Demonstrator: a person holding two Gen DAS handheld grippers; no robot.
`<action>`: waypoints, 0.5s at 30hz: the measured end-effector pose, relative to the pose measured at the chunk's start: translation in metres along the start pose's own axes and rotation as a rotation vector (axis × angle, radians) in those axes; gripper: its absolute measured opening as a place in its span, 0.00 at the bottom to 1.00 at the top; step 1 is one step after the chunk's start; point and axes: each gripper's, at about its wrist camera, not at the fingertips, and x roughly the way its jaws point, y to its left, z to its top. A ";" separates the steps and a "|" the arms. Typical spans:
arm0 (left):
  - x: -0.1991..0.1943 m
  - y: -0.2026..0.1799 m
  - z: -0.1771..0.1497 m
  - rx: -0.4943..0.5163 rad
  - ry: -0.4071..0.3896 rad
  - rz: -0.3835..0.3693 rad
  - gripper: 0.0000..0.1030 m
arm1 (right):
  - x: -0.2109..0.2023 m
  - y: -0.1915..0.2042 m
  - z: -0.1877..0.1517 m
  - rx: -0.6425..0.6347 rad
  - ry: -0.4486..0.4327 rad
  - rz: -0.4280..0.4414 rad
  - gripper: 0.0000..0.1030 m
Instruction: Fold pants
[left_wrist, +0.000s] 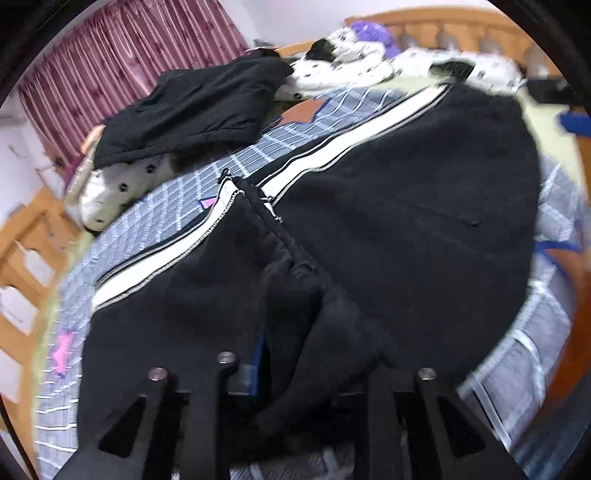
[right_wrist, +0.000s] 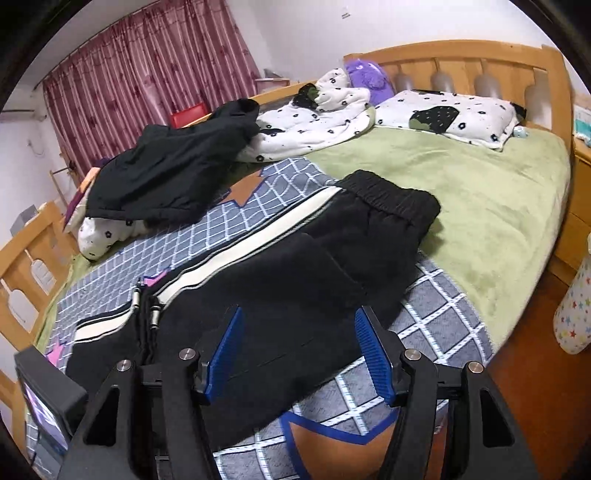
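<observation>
Black pants (right_wrist: 295, 280) with a white side stripe (right_wrist: 258, 251) lie folded on a grey checked blanket (right_wrist: 436, 317) on the bed, waistband (right_wrist: 391, 192) toward the headboard. My right gripper (right_wrist: 299, 350) is open and empty, its blue pads (right_wrist: 373, 350) just above the near part of the pants. In the left wrist view the pants (left_wrist: 406, 206) fill the frame. My left gripper (left_wrist: 291, 354) is shut on a bunched fold of the black fabric (left_wrist: 295, 325), which hides most of its fingers. The cuffs (left_wrist: 258, 206) lie folded over the legs.
A second black garment (right_wrist: 177, 170) lies on a spotted white quilt (right_wrist: 310, 122) at the back left. A spotted pillow (right_wrist: 443, 114) and purple plush (right_wrist: 365, 77) sit by the wooden headboard (right_wrist: 480, 62). Green sheet (right_wrist: 480, 192) to the right. A small screen (right_wrist: 44, 398) sits at lower left.
</observation>
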 end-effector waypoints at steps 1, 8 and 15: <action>-0.008 0.012 -0.002 -0.038 -0.003 -0.065 0.52 | 0.001 0.004 0.000 -0.005 0.002 0.019 0.60; -0.066 0.123 -0.056 -0.294 -0.121 -0.146 0.72 | 0.021 0.066 -0.012 -0.181 0.074 0.120 0.61; -0.075 0.205 -0.132 -0.419 -0.047 0.014 0.73 | 0.057 0.142 -0.043 -0.302 0.249 0.295 0.61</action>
